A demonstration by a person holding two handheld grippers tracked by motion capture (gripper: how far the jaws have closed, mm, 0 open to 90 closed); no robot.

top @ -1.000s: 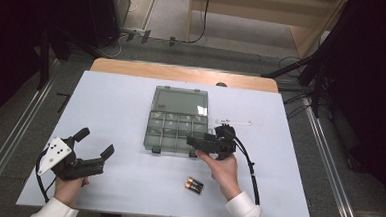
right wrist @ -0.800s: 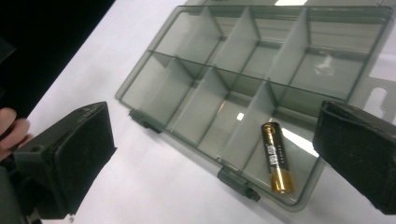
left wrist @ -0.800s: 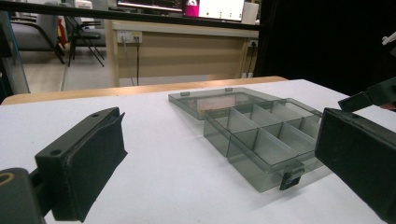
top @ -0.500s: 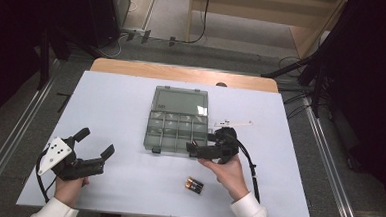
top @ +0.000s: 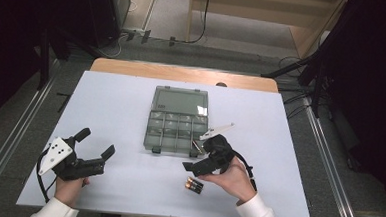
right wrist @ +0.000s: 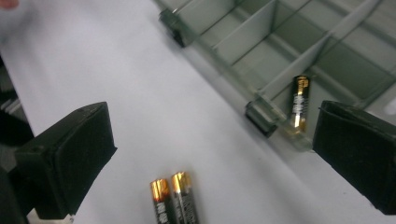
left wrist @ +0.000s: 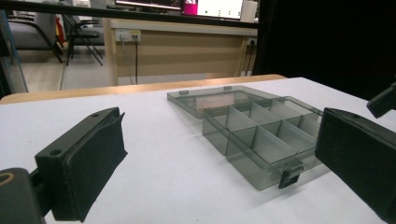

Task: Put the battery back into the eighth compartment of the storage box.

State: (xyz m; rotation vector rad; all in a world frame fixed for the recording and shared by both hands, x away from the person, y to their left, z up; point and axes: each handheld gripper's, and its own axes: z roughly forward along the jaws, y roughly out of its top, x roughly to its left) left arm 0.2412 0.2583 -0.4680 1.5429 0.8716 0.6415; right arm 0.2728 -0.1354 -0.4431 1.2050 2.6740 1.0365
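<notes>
A smoky clear compartment box [top: 175,125] lies mid-table with its lid folded back flat. One AA battery [top: 197,147] rests in its front right compartment and shows as a black and gold battery [right wrist: 300,102] in the right gripper view. Two more AA batteries [top: 194,185] lie side by side on the table in front of the box, also seen as the pair [right wrist: 175,200]. My right gripper [top: 197,155] hovers open just above them, jaws wide, nothing held [right wrist: 215,158]. My left gripper [top: 96,142] stands open at the front left, aimed at the box [left wrist: 261,135], nothing in its jaws [left wrist: 222,163].
The white table [top: 116,99] has a wooden strip along its far edge. A small white slip [top: 217,131] lies just right of the box. Metal rails run along both sides of the table. The box's latches [right wrist: 261,119] stick out at its front wall.
My right gripper has drawn back from the box's front right corner toward the person, now over the two loose batteries. The left gripper has not moved.
</notes>
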